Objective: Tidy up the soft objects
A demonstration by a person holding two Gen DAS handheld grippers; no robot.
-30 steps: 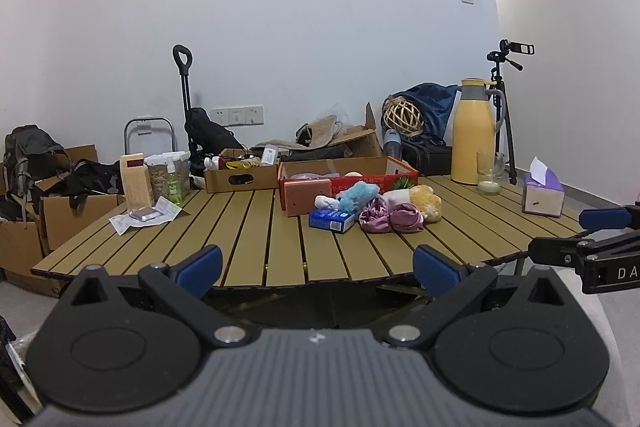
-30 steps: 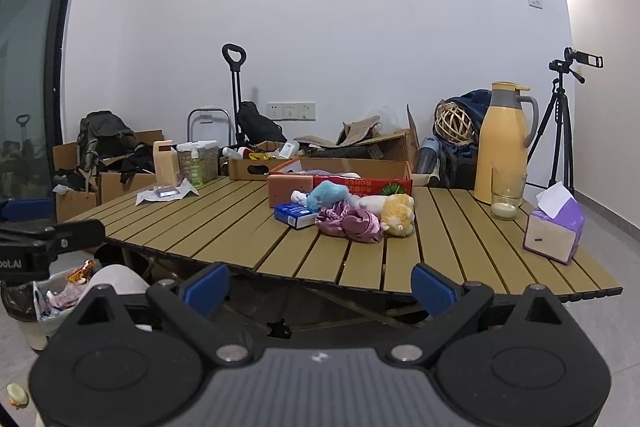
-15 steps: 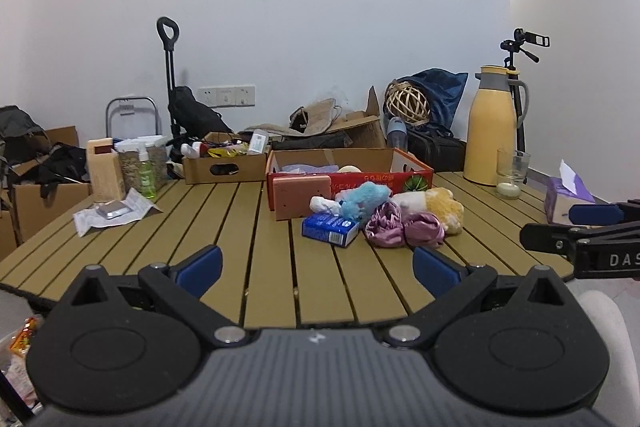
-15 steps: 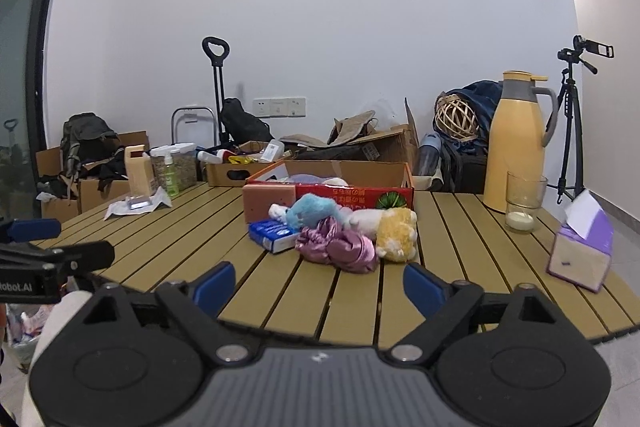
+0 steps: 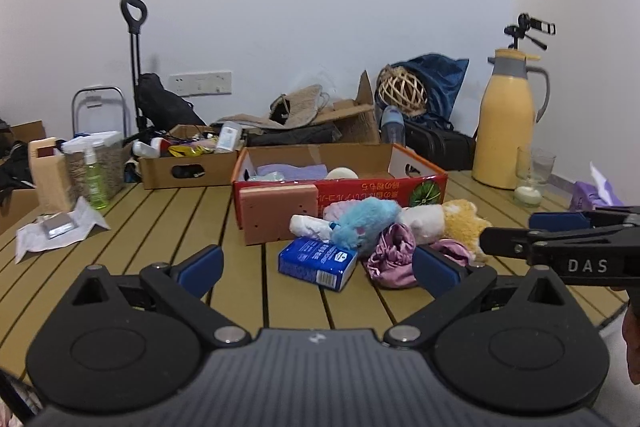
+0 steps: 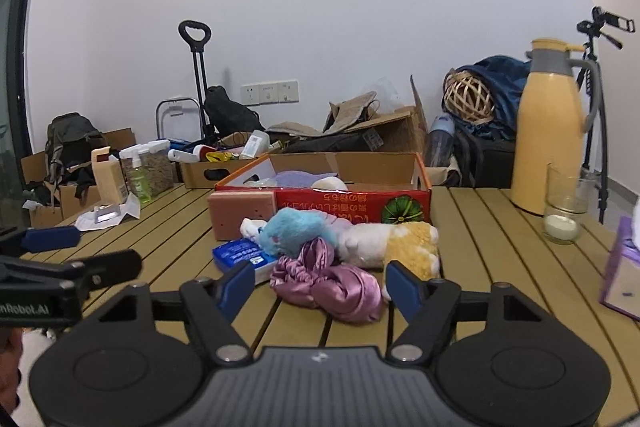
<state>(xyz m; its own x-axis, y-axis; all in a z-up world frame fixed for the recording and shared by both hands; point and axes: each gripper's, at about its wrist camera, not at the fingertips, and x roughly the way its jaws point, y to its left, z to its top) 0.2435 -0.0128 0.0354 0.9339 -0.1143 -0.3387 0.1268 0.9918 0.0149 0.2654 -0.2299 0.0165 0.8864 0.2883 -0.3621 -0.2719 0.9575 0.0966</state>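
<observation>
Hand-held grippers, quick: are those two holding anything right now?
Left hand-held gripper: open, holding nothing.
Right hand-held gripper: open, jaws just been closing, nothing gripped; purple satin cloth lies ahead.

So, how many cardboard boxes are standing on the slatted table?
2: the red-fronted box behind the soft pile, and the plain brown box to its left at the far edge. Others may be hidden.

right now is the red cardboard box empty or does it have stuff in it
Not empty. The red cardboard box is open-topped and already holds a folded lilac cloth and a round cream item.
</observation>
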